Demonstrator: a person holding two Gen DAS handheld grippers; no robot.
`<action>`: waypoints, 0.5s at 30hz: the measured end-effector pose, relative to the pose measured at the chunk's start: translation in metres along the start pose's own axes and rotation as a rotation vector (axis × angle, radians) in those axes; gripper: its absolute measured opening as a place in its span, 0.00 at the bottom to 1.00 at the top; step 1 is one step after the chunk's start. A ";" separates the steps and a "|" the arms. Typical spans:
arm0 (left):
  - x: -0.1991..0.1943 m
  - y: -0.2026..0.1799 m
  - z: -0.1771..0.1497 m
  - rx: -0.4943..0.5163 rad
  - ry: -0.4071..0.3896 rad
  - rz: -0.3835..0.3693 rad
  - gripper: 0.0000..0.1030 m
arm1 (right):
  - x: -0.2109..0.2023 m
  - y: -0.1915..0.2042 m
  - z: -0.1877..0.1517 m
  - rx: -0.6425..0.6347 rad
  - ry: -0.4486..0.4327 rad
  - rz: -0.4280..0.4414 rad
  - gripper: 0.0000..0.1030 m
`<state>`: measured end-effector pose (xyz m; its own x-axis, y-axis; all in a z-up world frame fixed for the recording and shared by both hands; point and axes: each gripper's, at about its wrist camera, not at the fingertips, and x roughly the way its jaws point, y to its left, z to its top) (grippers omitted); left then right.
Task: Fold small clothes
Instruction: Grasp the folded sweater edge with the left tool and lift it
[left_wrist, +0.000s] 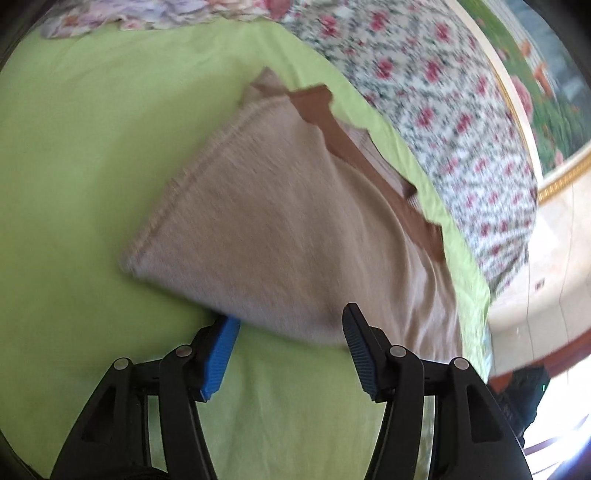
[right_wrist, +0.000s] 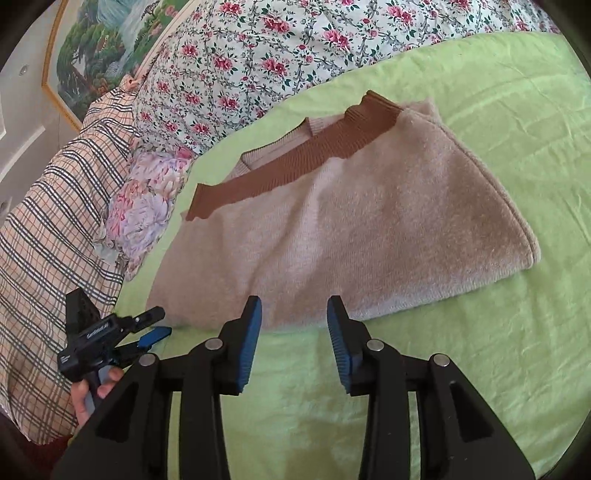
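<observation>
A folded beige knit sweater (left_wrist: 280, 221) with a brown ribbed collar (left_wrist: 354, 147) lies on the green bedsheet (left_wrist: 74, 147). My left gripper (left_wrist: 291, 321) is open at the sweater's near edge, with the fabric lying between its blue-padded fingers. In the right wrist view the same sweater (right_wrist: 351, 236) lies flat with its collar (right_wrist: 295, 166) at the far side. My right gripper (right_wrist: 293, 306) is open, its fingertips just at the sweater's near edge, holding nothing. The left gripper (right_wrist: 153, 325) shows there at the sweater's left corner, jaws apart.
A floral quilt (right_wrist: 277, 55) lies along the far side of the bed. A plaid cloth (right_wrist: 55, 221) and a flowered pillow (right_wrist: 144, 206) lie at the left. A framed painting (right_wrist: 99, 44) hangs on the wall. The green sheet (right_wrist: 517, 332) extends to the right.
</observation>
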<state>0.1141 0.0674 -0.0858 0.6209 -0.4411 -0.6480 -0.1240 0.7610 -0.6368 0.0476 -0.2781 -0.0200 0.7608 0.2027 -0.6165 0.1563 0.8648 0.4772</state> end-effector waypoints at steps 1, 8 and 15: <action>0.002 0.002 0.005 -0.009 -0.014 0.005 0.57 | 0.001 -0.001 0.002 -0.001 0.002 0.000 0.38; 0.015 0.002 0.035 -0.010 -0.085 0.068 0.42 | 0.020 -0.012 0.036 -0.014 -0.005 -0.011 0.39; 0.005 -0.066 0.047 0.248 -0.184 0.039 0.09 | 0.044 -0.026 0.086 -0.014 0.049 0.045 0.39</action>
<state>0.1617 0.0377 -0.0275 0.7517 -0.3329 -0.5693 0.0279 0.8785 -0.4769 0.1310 -0.3310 -0.0057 0.7348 0.2638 -0.6249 0.1135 0.8605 0.4966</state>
